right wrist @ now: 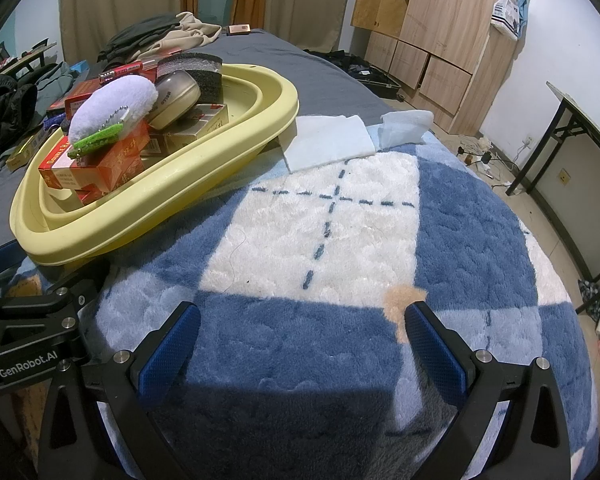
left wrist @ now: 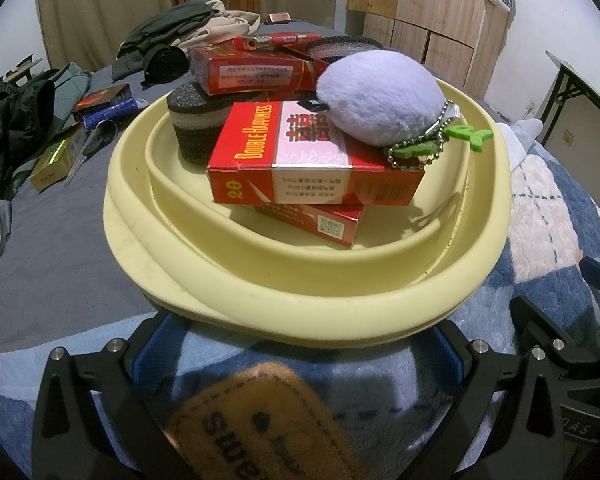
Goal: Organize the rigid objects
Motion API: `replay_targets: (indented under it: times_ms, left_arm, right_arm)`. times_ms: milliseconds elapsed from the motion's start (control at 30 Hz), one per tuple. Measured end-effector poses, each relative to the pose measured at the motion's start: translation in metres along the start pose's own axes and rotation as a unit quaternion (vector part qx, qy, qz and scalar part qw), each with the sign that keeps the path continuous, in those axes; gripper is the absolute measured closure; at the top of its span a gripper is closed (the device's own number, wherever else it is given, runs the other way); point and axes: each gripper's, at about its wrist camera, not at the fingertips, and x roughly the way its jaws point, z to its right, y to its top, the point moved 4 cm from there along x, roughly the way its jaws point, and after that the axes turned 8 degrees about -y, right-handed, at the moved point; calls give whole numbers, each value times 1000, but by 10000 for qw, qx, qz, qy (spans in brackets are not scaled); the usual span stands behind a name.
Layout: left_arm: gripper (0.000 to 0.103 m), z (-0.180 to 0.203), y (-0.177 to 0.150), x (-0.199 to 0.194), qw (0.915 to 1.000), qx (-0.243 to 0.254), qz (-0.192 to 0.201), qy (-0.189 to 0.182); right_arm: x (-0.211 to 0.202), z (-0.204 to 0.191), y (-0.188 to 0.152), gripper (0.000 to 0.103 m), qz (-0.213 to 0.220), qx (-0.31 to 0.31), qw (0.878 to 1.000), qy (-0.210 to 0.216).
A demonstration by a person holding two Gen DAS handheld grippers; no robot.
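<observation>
Soft blanket [right wrist: 320, 220] carries the yellow basin [left wrist: 300, 280], heaped with boxes [left wrist: 312, 160] (loosely stacked); both grippers, left [left wrist: 296, 356] and right [right wrist: 300, 344], spread empty; a nudge could topple them.

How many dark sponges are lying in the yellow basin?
2. One dark sponge sits at the left of the yellow basin, behind the Double Happiness box. The second sponge is at the far side, behind the purple plush. More may be hidden underneath.
</observation>
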Motion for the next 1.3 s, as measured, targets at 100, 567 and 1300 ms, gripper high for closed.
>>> replay_targets:
  times_ms: [100,567,1300]
  left_arm:
    - [0,1,2,1,10000,-10,-4,-9]
    - [0,-5,0,0,10000,-5,23,-1]
    - [0,-5,0,0,10000,-3,25,3]
  right_arm:
    - [0,0,0,0,-1,-1,10000,0]
    - [1,1,0,0,1,-1,10000,-1]
    - [0,0,0,0,1,0,10000,1]
